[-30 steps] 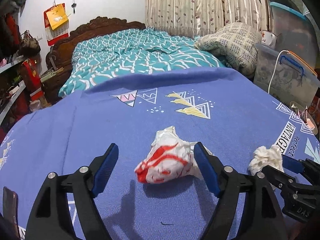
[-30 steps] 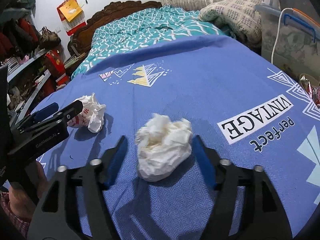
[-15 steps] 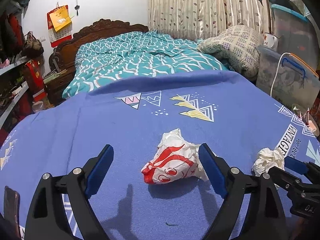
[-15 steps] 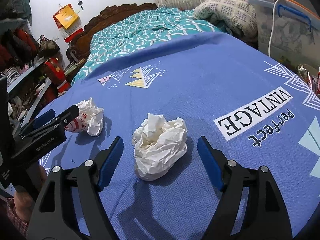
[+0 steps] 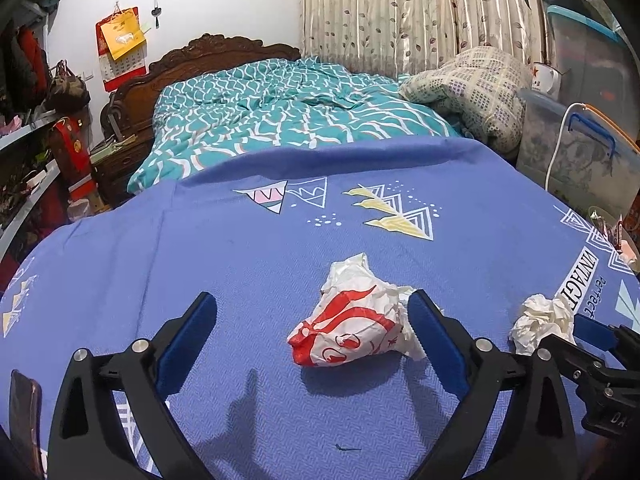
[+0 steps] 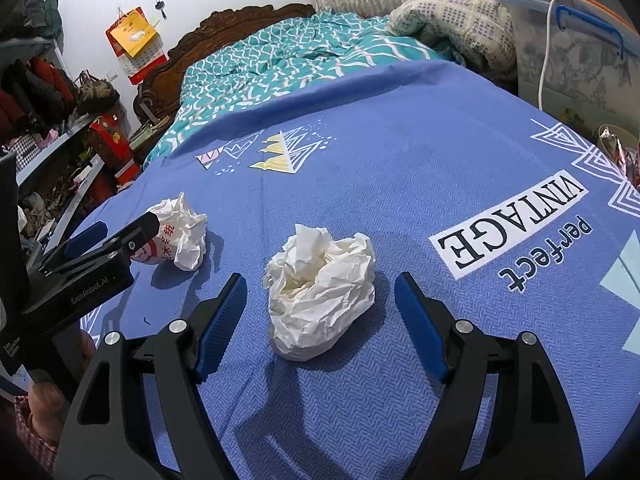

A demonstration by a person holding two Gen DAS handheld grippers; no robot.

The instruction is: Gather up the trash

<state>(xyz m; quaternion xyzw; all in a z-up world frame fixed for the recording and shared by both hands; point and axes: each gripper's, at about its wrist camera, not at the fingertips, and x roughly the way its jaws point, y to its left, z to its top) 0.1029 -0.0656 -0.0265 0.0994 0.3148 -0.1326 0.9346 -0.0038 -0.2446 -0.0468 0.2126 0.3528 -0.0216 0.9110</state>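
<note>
A crumpled red-and-white wrapper (image 5: 352,324) lies on the blue cloth (image 5: 240,264). My left gripper (image 5: 314,334) is open, with the wrapper between its fingertips, close to the right one. A crumpled white paper ball (image 6: 320,292) lies to the right of the wrapper. My right gripper (image 6: 320,312) is open around it, apart from it on both sides. The wrapper also shows in the right wrist view (image 6: 178,236), partly behind the left gripper (image 6: 102,240). The white ball shows in the left wrist view (image 5: 540,322) beside the right gripper (image 5: 592,340).
The blue cloth (image 6: 400,160) carries the print "VINTAGE perfect". Behind it is a bed with a teal quilt (image 5: 288,112) and a patterned pillow (image 5: 472,88). Clear storage bins (image 5: 580,152) stand at the right. Cluttered shelves (image 5: 28,160) line the left. A phone (image 5: 24,416) lies at the lower left.
Both grippers have pulled back slightly from the trash and opened wider. The wrapper and the paper ball still lie in their places on the cloth.
</note>
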